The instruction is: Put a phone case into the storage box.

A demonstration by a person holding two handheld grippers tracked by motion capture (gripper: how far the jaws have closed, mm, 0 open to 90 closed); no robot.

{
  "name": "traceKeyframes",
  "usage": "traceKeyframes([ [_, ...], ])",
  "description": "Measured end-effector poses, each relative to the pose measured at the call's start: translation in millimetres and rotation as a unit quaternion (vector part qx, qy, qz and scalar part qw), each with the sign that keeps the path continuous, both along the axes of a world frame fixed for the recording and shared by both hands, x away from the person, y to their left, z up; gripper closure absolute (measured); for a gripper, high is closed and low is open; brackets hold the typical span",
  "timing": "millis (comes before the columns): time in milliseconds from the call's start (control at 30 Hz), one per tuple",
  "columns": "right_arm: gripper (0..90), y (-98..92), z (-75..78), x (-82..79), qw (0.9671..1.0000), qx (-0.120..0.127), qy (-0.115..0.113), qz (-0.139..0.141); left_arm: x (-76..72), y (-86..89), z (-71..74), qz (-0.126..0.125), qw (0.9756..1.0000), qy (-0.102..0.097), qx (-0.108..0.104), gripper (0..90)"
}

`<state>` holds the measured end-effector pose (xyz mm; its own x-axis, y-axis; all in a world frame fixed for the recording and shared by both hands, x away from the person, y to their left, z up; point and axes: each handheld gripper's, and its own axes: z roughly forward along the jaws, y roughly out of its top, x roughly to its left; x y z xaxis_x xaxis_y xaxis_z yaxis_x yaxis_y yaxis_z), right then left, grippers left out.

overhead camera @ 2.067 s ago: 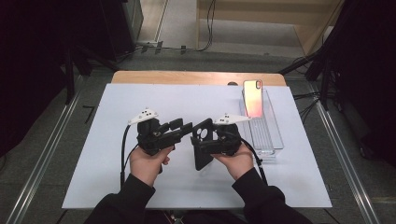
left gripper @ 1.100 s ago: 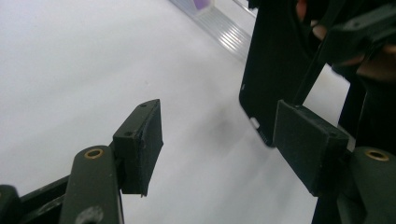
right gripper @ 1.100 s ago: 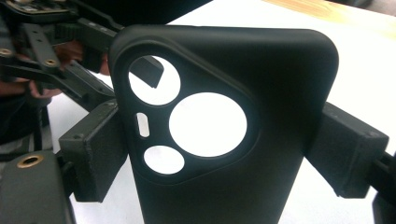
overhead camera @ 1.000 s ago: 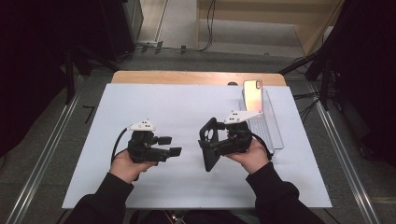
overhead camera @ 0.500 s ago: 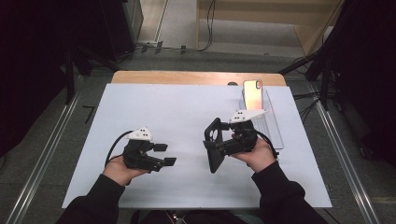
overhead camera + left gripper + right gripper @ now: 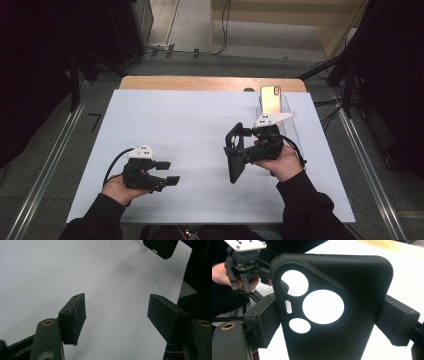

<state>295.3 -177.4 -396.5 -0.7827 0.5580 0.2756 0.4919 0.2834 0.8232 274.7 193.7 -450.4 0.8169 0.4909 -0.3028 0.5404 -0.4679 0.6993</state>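
A black phone case is held pinched by its long edges in the right hand-held gripper, right of centre in the high view, raised off the white table; in the right gripper view the case is seen gripped just below its camera cut-outs. The left hand-held gripper, at lower left, is kept spread with nothing between its pads. The soft case could be bowed or twisted loose if squeezed unevenly. A phone is propped on a clear stand at upper right; the stand's outline is hard to make out.
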Motion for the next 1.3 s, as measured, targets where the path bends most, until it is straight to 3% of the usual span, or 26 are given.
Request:
traceKeyframes([
  [267,12.0,-11.5,17.6,-1.8,0.9999,0.009,-0.006,-0.010,-1.6,4.3,-1.1,0.008,1.0000,0.001,-0.002,31.2],
  [800,12.1,-48.6,48.3,1.8,0.9975,0.015,-0.023,-0.065,-3.9,9.5,-2.7,0.021,0.9997,0.013,-0.006,31.2],
  [1100,12.2,-65.6,54.5,3.6,0.9925,0.008,-0.037,-0.116,-5.8,13.4,-1.9,0.031,0.9994,0.013,-0.008,31.2],
  [1300,12.2,-76.5,56.5,5.1,0.9867,0.007,-0.044,-0.156,-6.5,15.5,-1.7,0.035,0.9992,0.015,-0.011,31.3],
])
